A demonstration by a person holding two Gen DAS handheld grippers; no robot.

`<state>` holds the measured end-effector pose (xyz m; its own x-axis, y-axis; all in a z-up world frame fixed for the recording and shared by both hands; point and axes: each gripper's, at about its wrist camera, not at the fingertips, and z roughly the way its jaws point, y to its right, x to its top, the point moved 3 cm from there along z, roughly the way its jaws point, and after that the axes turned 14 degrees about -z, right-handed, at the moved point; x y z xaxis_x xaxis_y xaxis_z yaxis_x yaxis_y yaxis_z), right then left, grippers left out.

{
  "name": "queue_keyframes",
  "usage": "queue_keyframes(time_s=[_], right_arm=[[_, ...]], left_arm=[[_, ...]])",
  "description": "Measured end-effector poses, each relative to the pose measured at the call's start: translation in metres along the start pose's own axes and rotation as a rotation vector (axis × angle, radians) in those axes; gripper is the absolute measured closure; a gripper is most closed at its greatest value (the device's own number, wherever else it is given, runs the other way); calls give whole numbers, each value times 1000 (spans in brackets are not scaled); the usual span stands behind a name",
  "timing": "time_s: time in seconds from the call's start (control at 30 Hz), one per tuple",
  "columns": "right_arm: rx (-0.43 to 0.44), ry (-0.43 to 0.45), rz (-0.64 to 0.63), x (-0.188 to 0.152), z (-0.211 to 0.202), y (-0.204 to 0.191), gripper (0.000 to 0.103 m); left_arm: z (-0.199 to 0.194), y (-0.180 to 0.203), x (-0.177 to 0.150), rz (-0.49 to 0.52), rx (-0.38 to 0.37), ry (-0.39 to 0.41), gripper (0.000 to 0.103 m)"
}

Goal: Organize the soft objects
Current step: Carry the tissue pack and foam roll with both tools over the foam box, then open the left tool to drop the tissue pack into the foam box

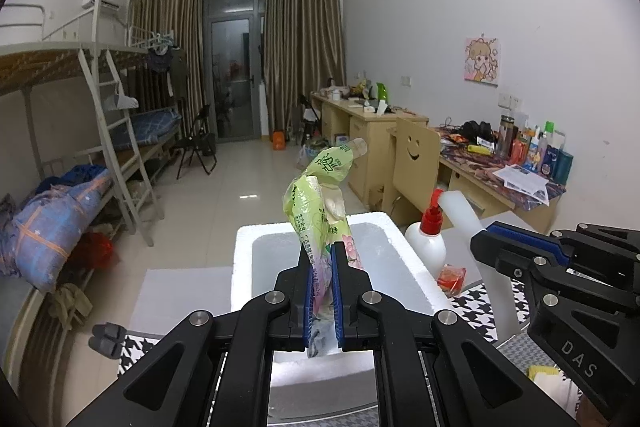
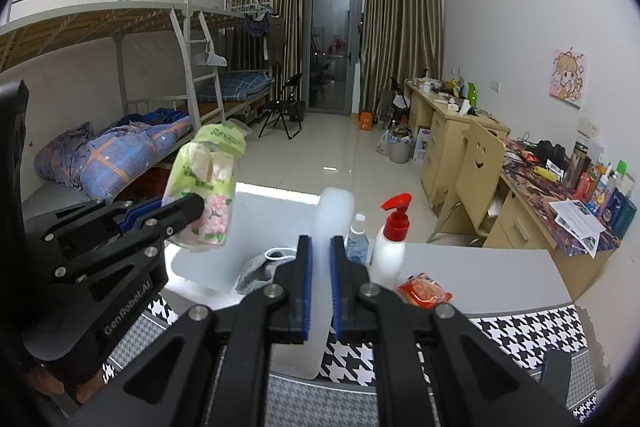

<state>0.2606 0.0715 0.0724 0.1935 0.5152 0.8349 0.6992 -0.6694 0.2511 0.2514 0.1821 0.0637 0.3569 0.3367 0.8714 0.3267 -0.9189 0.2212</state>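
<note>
My left gripper (image 1: 321, 291) is shut on a green and pink plastic tissue pack (image 1: 320, 195) and holds it upright over the open white foam box (image 1: 244, 255). The pack also shows in the right wrist view (image 2: 206, 183), clamped by the left gripper (image 2: 192, 215). My right gripper (image 2: 320, 267) is shut on the white foam lid (image 2: 330, 227), held on edge to the right of the box. In the left wrist view the lid (image 1: 460, 211) stands beside the box with the right gripper (image 1: 516, 247) on it.
A white pump bottle with a red top (image 2: 390, 247), a small clear spray bottle (image 2: 356, 239), a red snack packet (image 2: 424, 291) and a grey cloth (image 2: 260, 267) lie on the table. The houndstooth tablecloth (image 2: 520, 331) covers the near edge. A wooden chair (image 2: 476, 163) stands beyond.
</note>
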Motion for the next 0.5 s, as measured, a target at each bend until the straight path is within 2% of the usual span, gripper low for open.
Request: queue_keyframes(time_s=[0.5], right_arm=[[-20,-33,14,2,15,8,92]], left_arm=[[39,-2,-3,1,-21,-84,94]])
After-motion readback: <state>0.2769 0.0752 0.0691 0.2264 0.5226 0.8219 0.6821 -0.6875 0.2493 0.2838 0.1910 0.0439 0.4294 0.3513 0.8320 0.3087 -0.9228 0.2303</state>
